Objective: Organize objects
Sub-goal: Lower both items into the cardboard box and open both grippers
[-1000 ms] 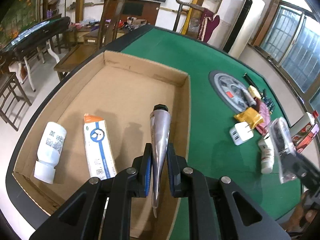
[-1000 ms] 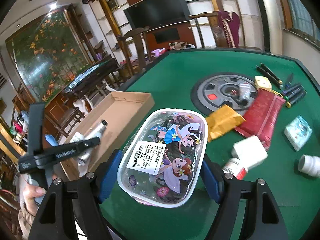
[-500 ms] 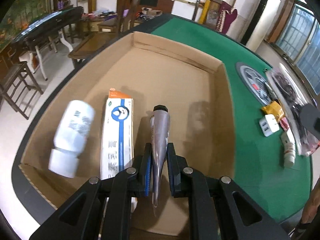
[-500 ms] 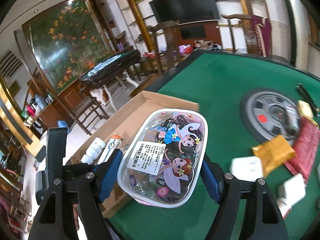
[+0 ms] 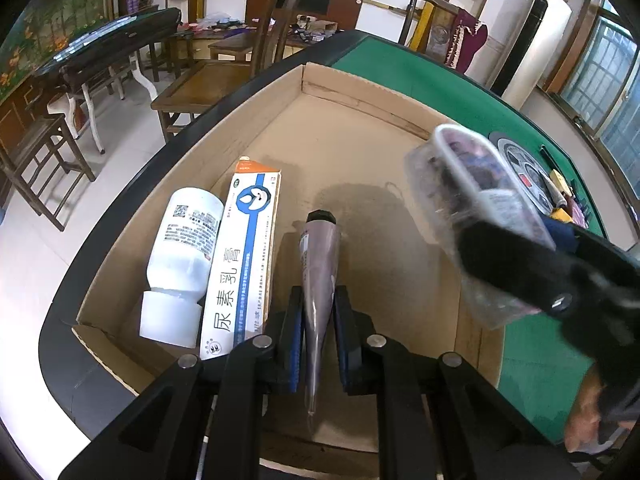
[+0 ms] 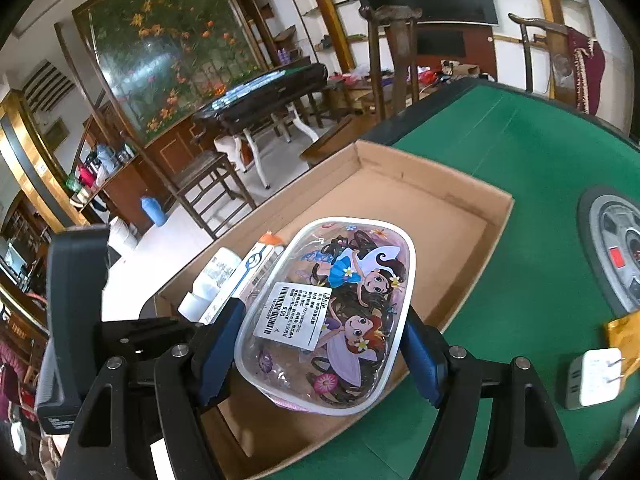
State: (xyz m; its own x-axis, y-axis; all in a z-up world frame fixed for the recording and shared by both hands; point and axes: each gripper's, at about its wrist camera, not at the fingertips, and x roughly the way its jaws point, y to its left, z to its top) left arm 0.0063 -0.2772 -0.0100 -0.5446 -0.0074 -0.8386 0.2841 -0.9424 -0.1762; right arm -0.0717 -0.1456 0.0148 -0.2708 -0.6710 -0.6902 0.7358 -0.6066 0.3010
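My left gripper (image 5: 317, 312) is shut on a silver-grey tube (image 5: 319, 256) with a black cap, held low over the floor of the cardboard box (image 5: 360, 152). A white bottle (image 5: 184, 256) and a blue-and-white carton (image 5: 242, 252) lie in the box just left of the tube. My right gripper (image 6: 322, 344) is shut on a clear pouch (image 6: 332, 312) printed with cartoon fairies, held above the box's near right part. In the left wrist view the pouch (image 5: 472, 208) hangs blurred over the box's right side.
The box sits on a green felt table (image 6: 500, 152). A round grey dial panel (image 6: 616, 256), a white charger plug (image 6: 596, 376) and a yellow packet (image 6: 624, 332) lie right of the box. Wooden chairs and a dark table stand beyond the table's edge.
The right gripper has carried the pouch left, from over the green felt to above the box. The left gripper has moved lower and closer to the box floor beside the carton.
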